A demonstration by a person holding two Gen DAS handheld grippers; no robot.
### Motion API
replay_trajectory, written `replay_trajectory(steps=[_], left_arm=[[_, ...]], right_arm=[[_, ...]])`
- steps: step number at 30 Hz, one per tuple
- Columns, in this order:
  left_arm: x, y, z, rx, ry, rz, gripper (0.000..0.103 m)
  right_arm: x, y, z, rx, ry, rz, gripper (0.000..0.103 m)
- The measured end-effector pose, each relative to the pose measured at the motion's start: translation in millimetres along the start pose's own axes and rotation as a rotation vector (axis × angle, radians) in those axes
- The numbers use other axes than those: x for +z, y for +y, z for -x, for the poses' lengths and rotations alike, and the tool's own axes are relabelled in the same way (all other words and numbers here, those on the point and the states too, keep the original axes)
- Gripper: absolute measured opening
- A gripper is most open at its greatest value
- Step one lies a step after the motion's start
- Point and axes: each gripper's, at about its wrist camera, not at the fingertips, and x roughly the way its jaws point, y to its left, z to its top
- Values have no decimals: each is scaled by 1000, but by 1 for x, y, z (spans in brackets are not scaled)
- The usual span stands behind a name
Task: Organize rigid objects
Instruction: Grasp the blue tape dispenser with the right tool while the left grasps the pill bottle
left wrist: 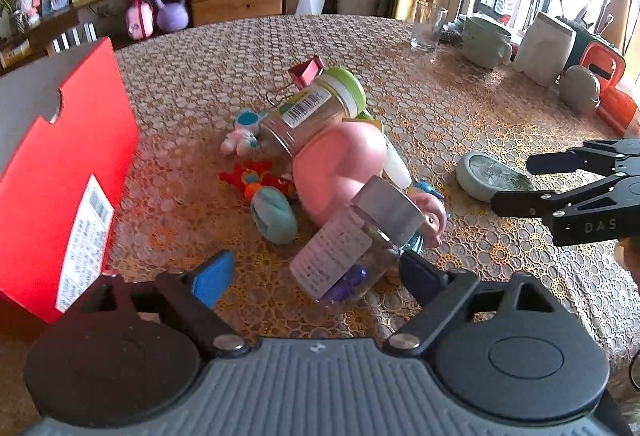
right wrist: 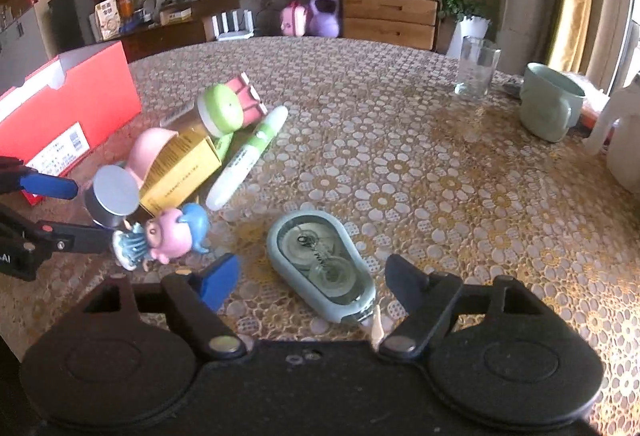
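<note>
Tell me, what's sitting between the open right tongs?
A pale blue correction tape dispenser lies flat on the tablecloth between the right tongs, untouched; the right wrist view shows it.

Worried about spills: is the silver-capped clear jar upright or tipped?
Tipped: the silver-capped clear jar lies slanted, cap on, label facing up.

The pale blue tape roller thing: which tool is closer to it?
The right tool. Its open fingers sit on either side of the pale blue tape roller. The left tool, also open, is off by the silver-lidded jar.
</note>
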Motion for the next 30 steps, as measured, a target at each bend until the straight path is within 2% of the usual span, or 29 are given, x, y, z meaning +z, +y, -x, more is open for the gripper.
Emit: replay_trajectory(steps=[5,8,11,12,21,30], left_arm=[[1,3,-5,-56,-4,13,89],[3,3,-5,-99,-8,12,81],[5,4,-5,-133,-9,16,64],[5,5,-5,-144,-8,23,61],[8,1,3,-97,-17,1,45],[1,5,17,-79,-11,14,42]], right_arm=[[0,-6,-12,19,27,-7,75],[0,-6,-15,13,18,-6,73],[-1,-2,-15,-6,14,1,64],[-1,-1,-14,-13,14,4,62],[-2,8,-6,-52,9,-8,45],[-6,26,18,-100,-28,-31,44]])
